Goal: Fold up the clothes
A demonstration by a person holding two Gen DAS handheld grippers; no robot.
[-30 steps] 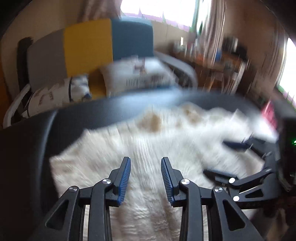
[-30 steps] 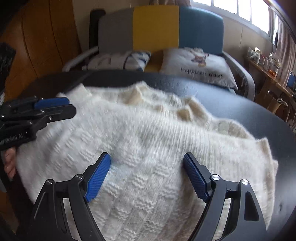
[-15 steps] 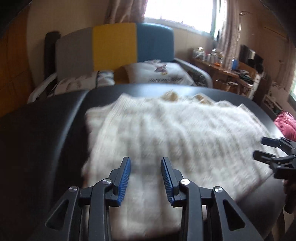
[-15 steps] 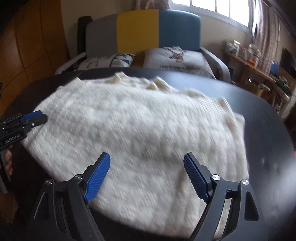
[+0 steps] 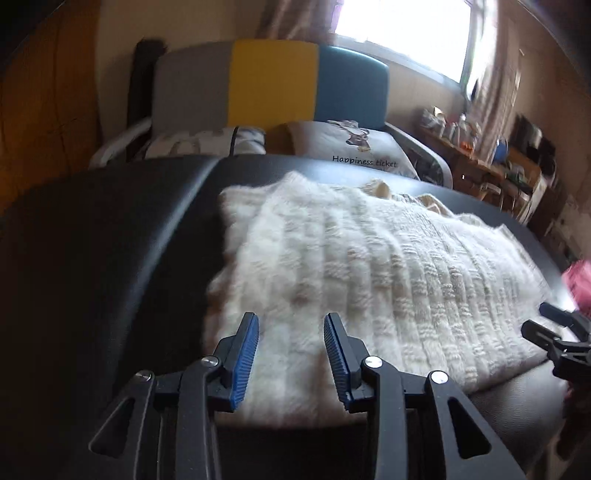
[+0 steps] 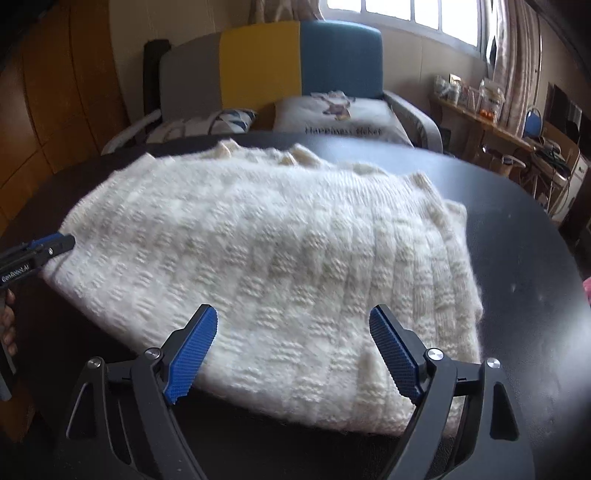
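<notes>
1. The cream knitted sweater (image 6: 266,266) lies folded into a thick pad on the black surface (image 6: 517,236), and it's my landmark for everything here.
2. My left tongs (image 5: 291,354) hover at the sweater's near left corner, blue pads a narrow gap apart with nothing between them; the knit shows through the gap.
3. My right tongs (image 6: 295,350) sit at the sweater's near edge, pads spread wide and gripping nothing.
4. In the right wrist view the left tongs (image 6: 44,247) come in at the sweater's left edge, tips just beside the knit; I can't tell if they touch it.
5. In the left wrist view the right tongs (image 5: 554,328) show at the sweater's near right corner, the two dark fingers apart.
6. Beyond the sweater's far edge stands a sofa (image 6: 266,70) with grey, yellow and blue back panels.
7. On it, a white cushion (image 5: 354,147) reading "Happiness ticket", and a patterned cushion (image 6: 207,123) beside it.
8. Right of the sweater, past the surface's rim, a cluttered wooden shelf (image 6: 487,118) runs under the window (image 6: 413,14).
</notes>
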